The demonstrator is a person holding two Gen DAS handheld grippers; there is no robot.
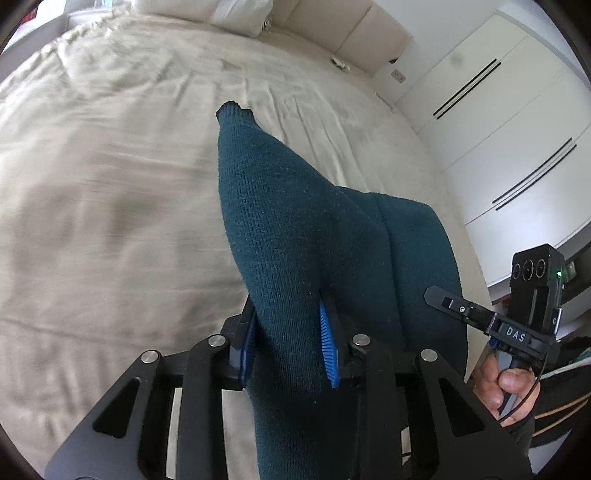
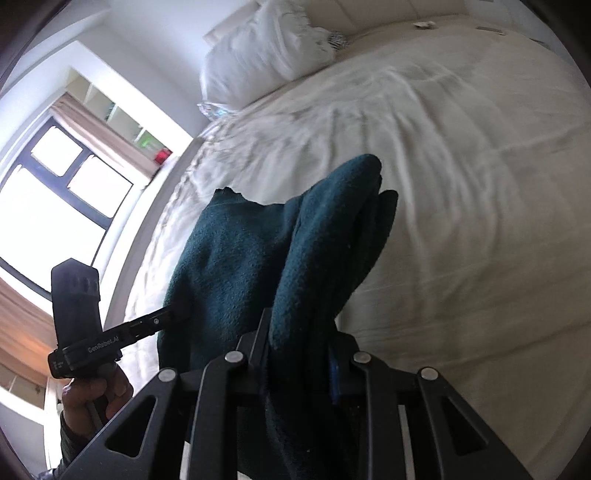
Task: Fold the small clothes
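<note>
**Inspector:** Report the left wrist view.

**Operator:** My left gripper [image 1: 288,343] is clenched on the teal knit garment [image 1: 295,229]. Both blue pads [image 1: 328,345] press into the fabric, which runs between them and rises ahead of the camera to a narrow tip. The garment is lifted above the cream bedspread [image 1: 110,203]. At the right edge my right hand [image 1: 506,387] holds the other black tool; its finger reaches the garment's right edge. White wardrobe doors [image 1: 517,129] stand beyond the bed, and a white pillow [image 1: 207,9] lies at the head.

**Inspector:** And the right wrist view?

**Operator:** My right gripper [image 2: 299,354] is grasping the same teal knit garment [image 2: 258,258]; a bunched fold passes between the fingers and covers most of them, with a strip of blue pad visible on the right side. The cloth hangs raised over the bedspread [image 2: 461,184]. At lower left my left hand [image 2: 96,398] holds its tool, whose finger disappears into the garment's left edge. A pillow [image 2: 266,48] sits at the head of the bed, and a dark-framed window [image 2: 55,192] with a tan curtain [image 2: 99,129] fills the left side.
</note>
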